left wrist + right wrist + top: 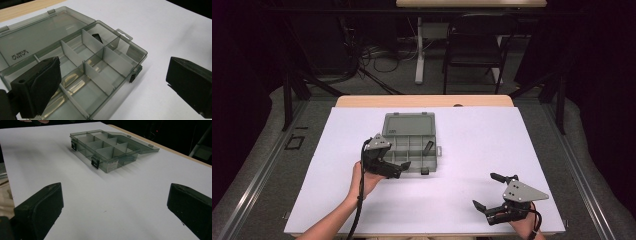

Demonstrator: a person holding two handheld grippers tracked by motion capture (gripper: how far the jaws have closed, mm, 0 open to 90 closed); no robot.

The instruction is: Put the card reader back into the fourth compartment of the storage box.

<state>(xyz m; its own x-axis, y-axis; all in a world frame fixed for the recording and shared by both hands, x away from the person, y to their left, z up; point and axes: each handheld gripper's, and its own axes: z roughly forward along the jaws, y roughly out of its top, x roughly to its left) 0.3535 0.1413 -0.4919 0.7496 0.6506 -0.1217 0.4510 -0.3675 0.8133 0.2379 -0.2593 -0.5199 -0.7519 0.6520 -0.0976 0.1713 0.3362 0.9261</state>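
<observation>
Over on the left, the left gripper (399, 166) sits at the near left corner of the organiser box (410, 145), jaws spread wide with nothing between them; in the left gripper view one jaw hangs over the near compartments and the other stands out over bare white worktop (472, 135) beside the box. The box lies open at the middle of the worktop, a little left of centre, its clear grey lid (409, 123) folded flat back toward the far edge. Dividers split the tray into compartments, and a small dark piece (97, 37) rests in one of the far ones on the right side. Two dark latches (95, 161) hang off the front wall, seen plainly from the right gripper view. Moving right, a stretch of open white surface, and then the right gripper (488, 191) low at the near right corner of the worktop, well apart from the box, jaws also spread wide and gripping nothing, pointed across toward the box.
</observation>
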